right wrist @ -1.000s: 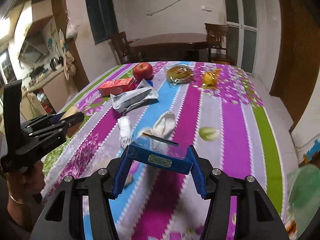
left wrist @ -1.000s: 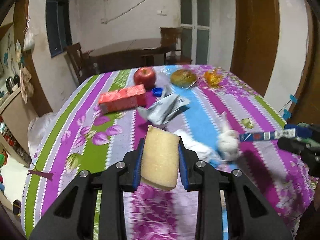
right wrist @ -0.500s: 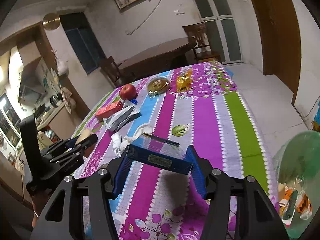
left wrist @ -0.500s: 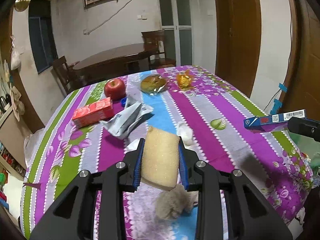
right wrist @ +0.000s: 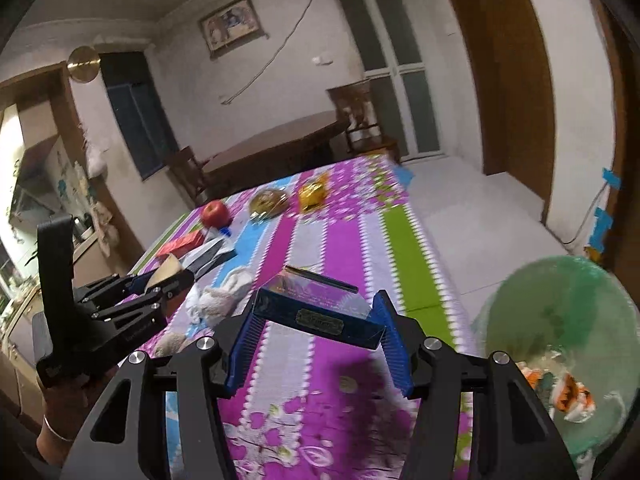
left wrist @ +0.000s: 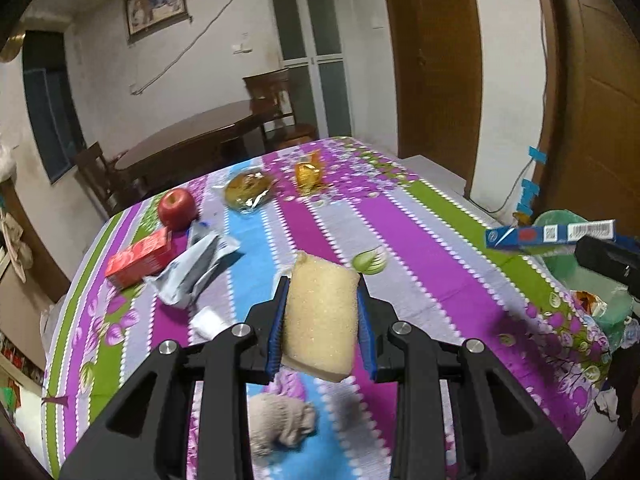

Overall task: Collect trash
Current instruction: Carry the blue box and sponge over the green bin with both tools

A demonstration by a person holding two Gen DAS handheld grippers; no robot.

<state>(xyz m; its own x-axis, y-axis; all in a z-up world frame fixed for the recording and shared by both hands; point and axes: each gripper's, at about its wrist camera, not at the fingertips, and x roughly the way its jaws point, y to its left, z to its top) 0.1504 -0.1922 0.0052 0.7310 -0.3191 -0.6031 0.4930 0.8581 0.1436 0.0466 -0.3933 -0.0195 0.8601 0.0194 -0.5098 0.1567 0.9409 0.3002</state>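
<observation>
Left tool [left wrist: 321, 312] pinches a sponge [left wrist: 320, 316] mid-table; right tool [right wrist: 320, 334] pinches a blue box [right wrist: 320, 312] near the table edge [right wrist: 442, 300].

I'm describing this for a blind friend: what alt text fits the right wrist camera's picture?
The right gripper clamps a flat blue cardboard box above a table with a purple, green and blue striped floral cloth. A green translucent trash bag holding wrappers gapes at lower right. At left, the left gripper holds a beige sponge.
</observation>
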